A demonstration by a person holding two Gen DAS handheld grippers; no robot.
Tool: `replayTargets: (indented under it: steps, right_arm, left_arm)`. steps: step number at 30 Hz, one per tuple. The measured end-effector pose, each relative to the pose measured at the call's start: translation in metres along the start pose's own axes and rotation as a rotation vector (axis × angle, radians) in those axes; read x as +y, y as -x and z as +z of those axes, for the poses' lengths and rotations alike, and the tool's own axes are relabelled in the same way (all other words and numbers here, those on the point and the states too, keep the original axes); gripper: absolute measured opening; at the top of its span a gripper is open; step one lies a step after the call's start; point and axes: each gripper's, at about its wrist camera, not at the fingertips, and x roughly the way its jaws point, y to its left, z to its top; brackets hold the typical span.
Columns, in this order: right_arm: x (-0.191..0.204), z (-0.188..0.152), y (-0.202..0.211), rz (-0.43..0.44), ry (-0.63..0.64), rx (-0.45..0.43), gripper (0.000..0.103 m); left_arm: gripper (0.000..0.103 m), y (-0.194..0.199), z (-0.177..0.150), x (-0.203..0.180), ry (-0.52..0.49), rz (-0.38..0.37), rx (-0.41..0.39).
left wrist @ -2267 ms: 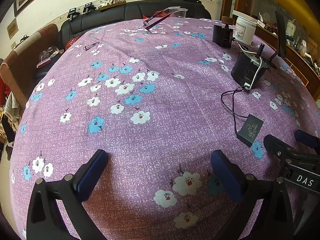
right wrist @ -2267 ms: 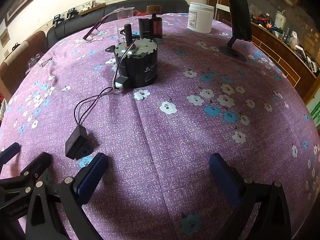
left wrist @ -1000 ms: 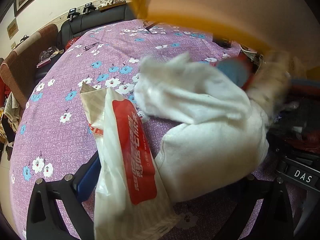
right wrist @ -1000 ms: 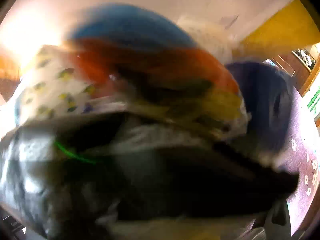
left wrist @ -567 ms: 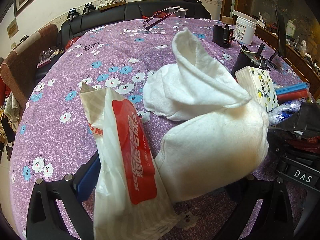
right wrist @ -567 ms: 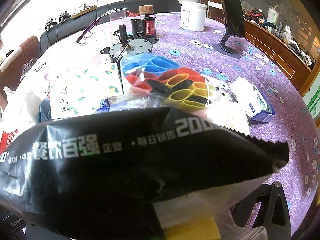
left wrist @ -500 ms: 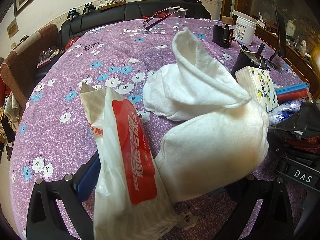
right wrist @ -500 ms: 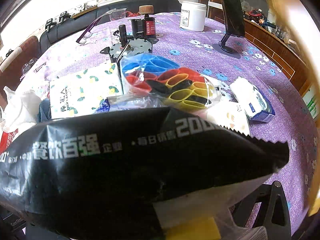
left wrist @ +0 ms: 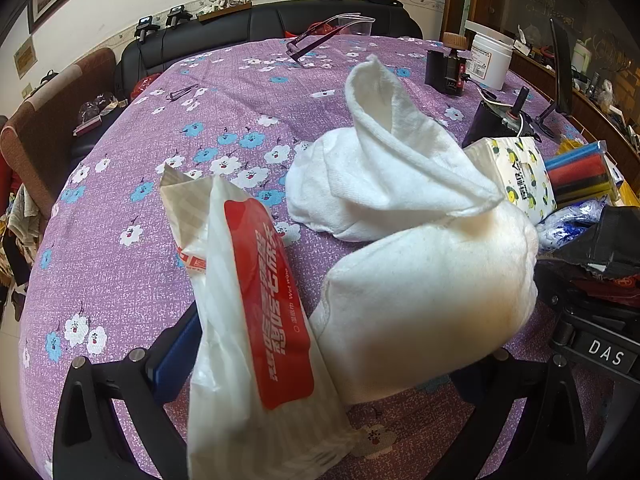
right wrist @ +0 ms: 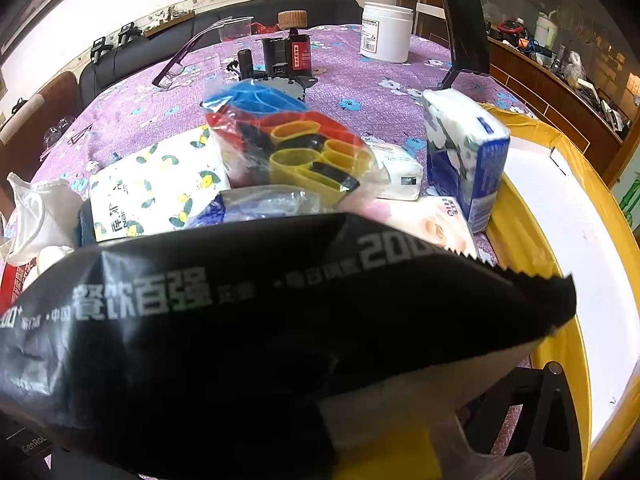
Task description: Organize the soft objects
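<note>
A pile of soft things lies on the purple flowered tablecloth [left wrist: 132, 264]. In the left wrist view a white wet-wipe pack with a red label [left wrist: 260, 308] and a crumpled white towel [left wrist: 416, 248] lie between the wide-apart fingers [left wrist: 172, 356] of my open left gripper [left wrist: 320, 364]. In the right wrist view a black snack bag [right wrist: 256, 320] covers most of my right gripper; only its right finger [right wrist: 536, 412] shows. Behind the bag lie a lemon-print tissue pack [right wrist: 156, 188], a clear bag of coloured bands [right wrist: 288, 144] and a blue-and-white tissue pack [right wrist: 464, 156].
A yellow box with a white bottom [right wrist: 580, 280] stands at the right of the pile. Farther back stand a black motor [right wrist: 288, 56], a white jar [right wrist: 386, 32], glasses [left wrist: 320, 36], a phone stand [right wrist: 464, 24] and a black sofa [left wrist: 280, 20].
The bare tablecloth got covered by a dumped pile of soft things. In the last half second the yellow box has come to rest at the right and the blue tissue pack now stands upright.
</note>
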Motion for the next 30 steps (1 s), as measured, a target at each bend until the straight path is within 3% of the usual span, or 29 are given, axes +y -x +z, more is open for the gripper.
replayTargets:
  steps: [19,24,30]
  right_arm:
    - [-0.001,0.005,-0.001,-0.017,-0.024,0.0,0.103]
    - [0.003,0.014,-0.009,-0.043,-0.058,-0.051,0.103]
    - [0.003,0.015,-0.009,-0.043,-0.06,-0.052,0.103]
  left_arm:
    - [0.103,0.0,0.0,0.0,0.0,0.0,0.0]
    - [0.103,0.0,0.0,0.0,0.0,0.0,0.0]
    - [0.103,0.0,0.0,-0.001,0.0,0.0,0.0]
